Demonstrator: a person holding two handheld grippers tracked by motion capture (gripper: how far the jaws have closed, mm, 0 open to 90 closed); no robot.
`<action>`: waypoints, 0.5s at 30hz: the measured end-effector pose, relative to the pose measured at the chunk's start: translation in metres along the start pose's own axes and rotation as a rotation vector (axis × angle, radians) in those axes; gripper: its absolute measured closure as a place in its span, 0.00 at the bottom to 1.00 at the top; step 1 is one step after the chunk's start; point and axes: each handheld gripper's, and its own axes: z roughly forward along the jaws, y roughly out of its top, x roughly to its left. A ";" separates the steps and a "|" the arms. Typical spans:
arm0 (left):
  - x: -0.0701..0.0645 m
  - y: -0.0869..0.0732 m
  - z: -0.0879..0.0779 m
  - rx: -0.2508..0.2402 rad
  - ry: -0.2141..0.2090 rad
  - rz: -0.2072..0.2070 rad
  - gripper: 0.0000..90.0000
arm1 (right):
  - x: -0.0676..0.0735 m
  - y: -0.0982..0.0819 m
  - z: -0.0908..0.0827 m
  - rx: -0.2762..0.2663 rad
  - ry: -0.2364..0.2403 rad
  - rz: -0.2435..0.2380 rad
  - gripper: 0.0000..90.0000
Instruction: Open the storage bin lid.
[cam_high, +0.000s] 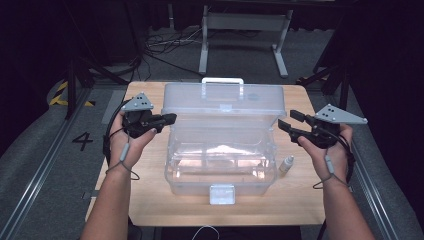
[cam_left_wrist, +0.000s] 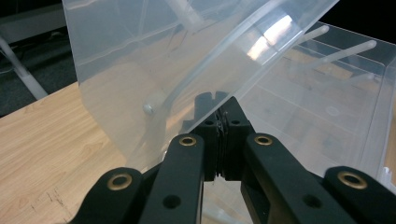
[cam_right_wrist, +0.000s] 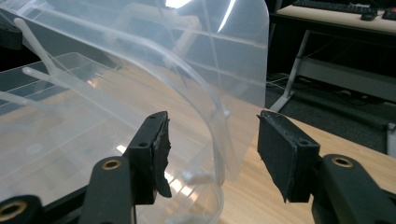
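Hand-held grippers (cam_high: 169, 118) flanking open box (cam_high: 222, 150)

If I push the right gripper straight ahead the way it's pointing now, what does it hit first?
Most likely the side edge of the raised lid of the clear box: the right gripper is open, and that edge seems to sit between its jaws. Depth is hard to judge.

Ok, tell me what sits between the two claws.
In the high view, the clear plastic box, its lid raised, sits between the left claw and the right claw.
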 end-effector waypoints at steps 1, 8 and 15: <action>0.000 0.000 0.000 0.000 0.000 0.000 0.98 | 0.000 0.002 0.002 -0.006 -0.006 -0.006 0.49; 0.000 0.000 0.000 -0.002 -0.002 0.001 0.97 | 0.003 0.011 0.019 -0.027 -0.034 -0.027 0.49; 0.000 0.000 0.000 -0.003 -0.003 0.004 0.97 | 0.004 0.013 0.034 -0.036 -0.077 -0.036 0.49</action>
